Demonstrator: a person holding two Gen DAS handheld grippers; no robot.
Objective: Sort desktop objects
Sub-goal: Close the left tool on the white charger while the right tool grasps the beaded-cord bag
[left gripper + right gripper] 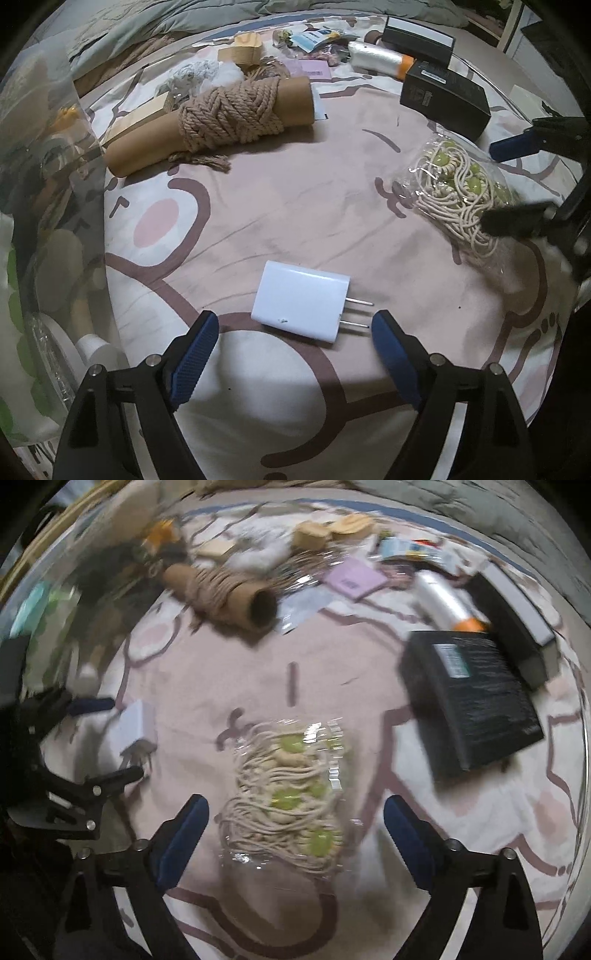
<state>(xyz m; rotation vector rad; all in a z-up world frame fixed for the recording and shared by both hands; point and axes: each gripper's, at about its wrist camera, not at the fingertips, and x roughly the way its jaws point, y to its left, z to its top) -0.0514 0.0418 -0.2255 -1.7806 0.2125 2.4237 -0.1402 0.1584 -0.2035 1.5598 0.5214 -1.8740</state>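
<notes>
A white wall charger [301,302] is seen lying flat on a pink patterned bedsheet [295,206], its two prongs pointing toward 3 o'clock in the left wrist view. The left gripper [295,328] hangs just above it with fingers [195,347] spread wide; nothing is pressed between them. At 2 o'clock from the charger, a clear bag of cream cord with green beads [291,794] lies flat on the sheet. The right gripper [295,825] is poised over this bag, its fingers [184,834] also wide apart on either side, not touching it.

Both items appear to be resting loose, so the step in hand is judged to be between placements. Next, a further item must be chosen from the clutter at 12 o'clock: a cardboard tube wound with jute rope [225,114], two black boxes [445,98], a roll of plastic film [376,57].
</notes>
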